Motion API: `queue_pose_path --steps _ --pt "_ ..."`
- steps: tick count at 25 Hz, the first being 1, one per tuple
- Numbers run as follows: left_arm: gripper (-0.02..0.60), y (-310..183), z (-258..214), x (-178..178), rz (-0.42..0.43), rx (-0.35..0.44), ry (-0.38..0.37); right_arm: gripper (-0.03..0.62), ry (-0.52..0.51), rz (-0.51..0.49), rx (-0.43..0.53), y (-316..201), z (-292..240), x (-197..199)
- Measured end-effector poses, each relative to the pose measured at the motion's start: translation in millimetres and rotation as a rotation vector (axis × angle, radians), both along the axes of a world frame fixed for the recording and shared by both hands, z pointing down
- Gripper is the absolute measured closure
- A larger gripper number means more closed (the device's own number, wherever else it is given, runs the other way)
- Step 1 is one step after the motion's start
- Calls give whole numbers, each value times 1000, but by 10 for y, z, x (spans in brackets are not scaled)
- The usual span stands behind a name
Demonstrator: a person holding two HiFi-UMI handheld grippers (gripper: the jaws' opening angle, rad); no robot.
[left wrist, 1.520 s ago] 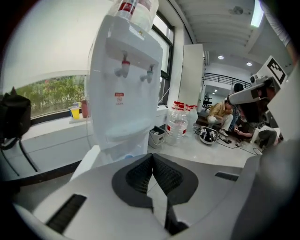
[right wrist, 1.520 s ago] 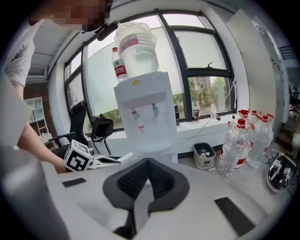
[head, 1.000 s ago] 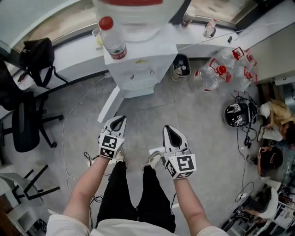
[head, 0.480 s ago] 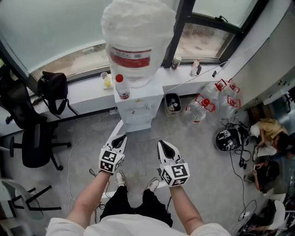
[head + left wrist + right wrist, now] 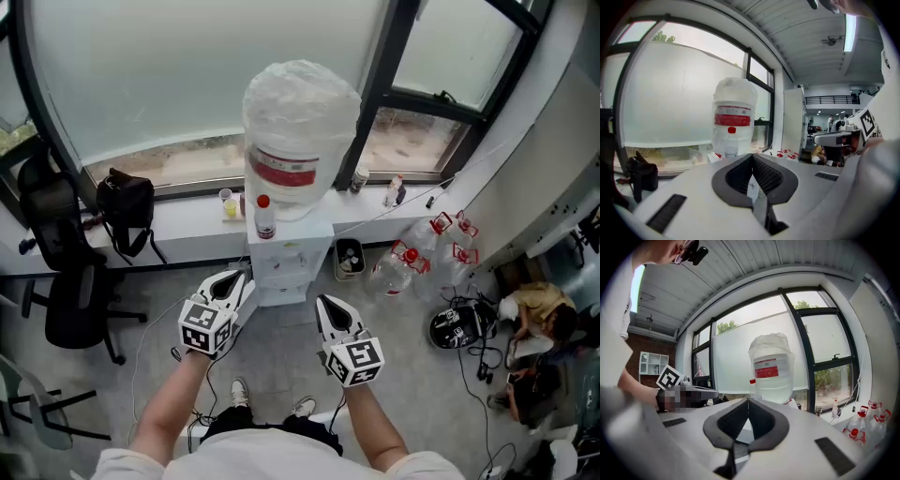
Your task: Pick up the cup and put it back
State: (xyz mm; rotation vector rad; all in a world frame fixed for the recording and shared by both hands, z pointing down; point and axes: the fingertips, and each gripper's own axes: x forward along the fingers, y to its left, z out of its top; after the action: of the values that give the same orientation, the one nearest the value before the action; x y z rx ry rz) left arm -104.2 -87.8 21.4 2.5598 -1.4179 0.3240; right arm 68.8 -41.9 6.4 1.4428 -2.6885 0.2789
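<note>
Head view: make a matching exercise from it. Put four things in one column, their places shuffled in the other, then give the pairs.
Things
1. small clear plastic bottle with a red cap
2. black fabric bag
3. round black helmet
4. small dark open bin

Places
a. on the grey floor at far right, away from the white water dispenser
b. on the floor, right beside the dispenser
c. on top of the dispenser, in front of the big plastic-wrapped jug
d. on the white window ledge, left of the dispenser

Pairs: 1-c, 2-d, 3-a, 4-b
</note>
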Motion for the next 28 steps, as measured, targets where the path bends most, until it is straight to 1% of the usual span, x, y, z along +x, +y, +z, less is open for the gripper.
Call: queue_pose_path --steps 6,10,14,20,23,28 --pt "557 40 -601 -188 -12 89 41 574 19 -1 35 -61 -330 116" --pt "557 95 -951 -197 -6 149 65 574 31 11 50 -124 -511 302" --pt "557 152 -1223 -188 -9 204 106 574 21 42 69 -128 -684 505" --pt "557 220 -1465 -205 -2 256 139 574 10 117 106 -74 -923 893" --pt "557 258 -1558 -239 -3 291 139 573 6 169 119 -25 -972 1104" --pt "557 335 -1573 -361 -25 305 144 574 -6 234 124 34 -971 1251"
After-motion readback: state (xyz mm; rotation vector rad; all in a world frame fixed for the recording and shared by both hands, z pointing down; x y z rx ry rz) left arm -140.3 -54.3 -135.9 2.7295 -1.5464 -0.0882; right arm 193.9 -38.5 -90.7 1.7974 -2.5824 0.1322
